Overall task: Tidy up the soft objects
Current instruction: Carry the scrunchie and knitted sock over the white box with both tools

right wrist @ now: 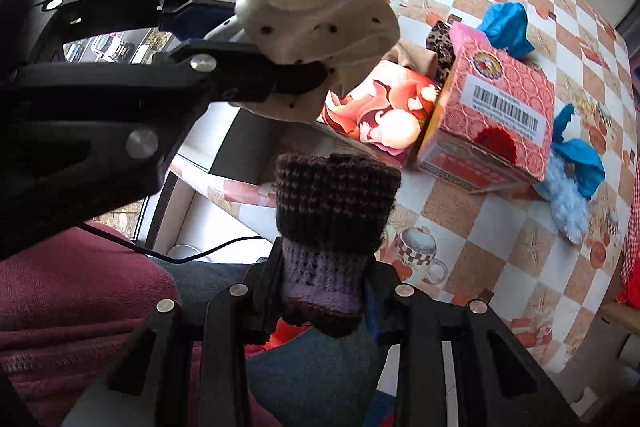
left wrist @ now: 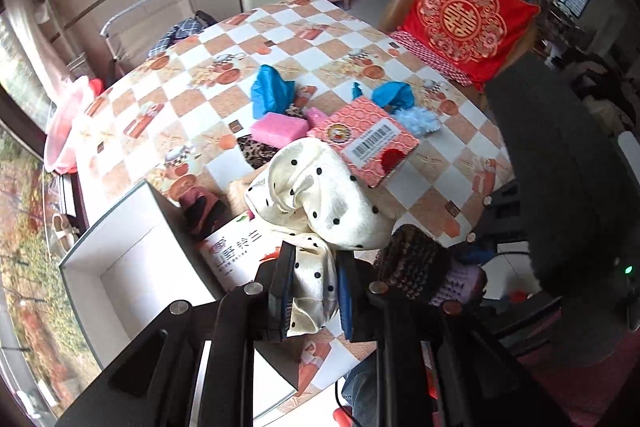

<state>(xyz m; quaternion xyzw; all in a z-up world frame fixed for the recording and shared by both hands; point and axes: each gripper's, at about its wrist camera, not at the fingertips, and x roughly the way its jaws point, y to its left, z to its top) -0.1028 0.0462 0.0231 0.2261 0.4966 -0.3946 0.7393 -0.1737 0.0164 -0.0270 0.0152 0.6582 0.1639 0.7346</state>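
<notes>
My left gripper (left wrist: pixel 314 287) is shut on a cream cloth with black dots (left wrist: pixel 320 195), held above the near table edge; the cloth (right wrist: pixel 320 15) and left gripper (right wrist: pixel 288 67) also show in the right wrist view. My right gripper (right wrist: pixel 324 291) is shut on a dark purple knitted piece (right wrist: pixel 336 203), held just right of the left gripper; it also shows in the left wrist view (left wrist: pixel 416 259). Blue cloths (left wrist: pixel 272 91), a pink sponge (left wrist: pixel 278 129), a leopard-print piece (left wrist: pixel 258 151) and a light blue fluffy piece (left wrist: pixel 420 121) lie on the checked table (left wrist: pixel 192 99).
A pink patterned box with a barcode (left wrist: pixel 366 139) lies mid-table, with a red pompom (left wrist: pixel 394 159) on it. An open white box (left wrist: pixel 132 267) stands at the near left edge. A red cushion (left wrist: pixel 464 19) sits on a chair at the far right. A pink basin (left wrist: pixel 64 123) is at the left.
</notes>
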